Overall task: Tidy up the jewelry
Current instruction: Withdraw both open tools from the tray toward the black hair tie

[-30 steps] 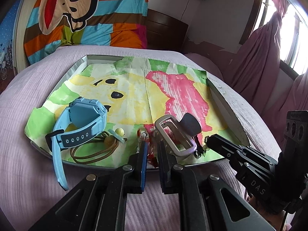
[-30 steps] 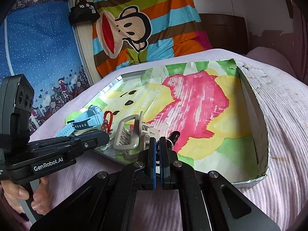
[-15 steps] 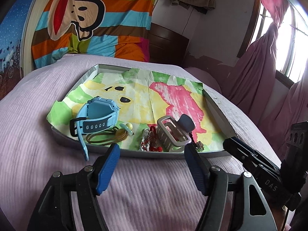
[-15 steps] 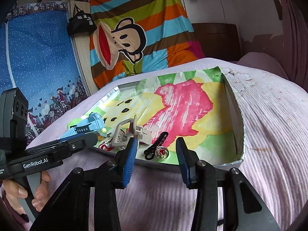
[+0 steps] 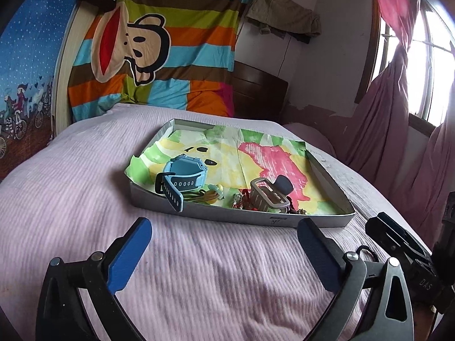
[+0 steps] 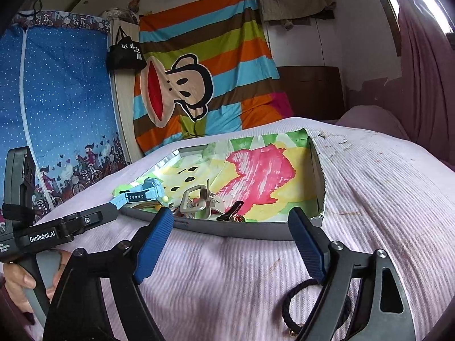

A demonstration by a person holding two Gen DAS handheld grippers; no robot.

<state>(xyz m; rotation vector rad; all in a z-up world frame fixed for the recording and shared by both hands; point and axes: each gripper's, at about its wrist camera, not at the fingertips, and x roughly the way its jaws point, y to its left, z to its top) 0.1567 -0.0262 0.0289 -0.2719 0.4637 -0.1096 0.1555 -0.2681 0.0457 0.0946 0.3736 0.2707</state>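
Observation:
A shallow grey tray (image 5: 284,221) lined with a cartoon drawing lies on the purple bed. At its near edge lie a blue watch (image 5: 182,176), a brown cord loop (image 5: 199,197), red beads (image 5: 245,199) and a beige hair claw (image 5: 267,196). My left gripper (image 5: 223,227) hovers over the bedspread short of the tray, its jaws opening wide with nothing between them. In the right wrist view the tray (image 6: 250,230), watch (image 6: 142,193), claw (image 6: 196,199) and a black clip (image 6: 230,211) show beyond my right gripper (image 6: 230,218), whose jaws are also opening and hold nothing.
A black hair tie (image 6: 298,304) lies on the bedspread under the right gripper's right finger. A hand (image 6: 17,284) holds the left gripper's handle at the left. A striped monkey blanket (image 5: 159,56) hangs behind the bed, and purple curtains (image 5: 384,128) hang at the right.
Both grippers went from shut at the tray's near edge to wide open. Both drew back from the tray, and the views tipped up. The jewelry stays in the tray.

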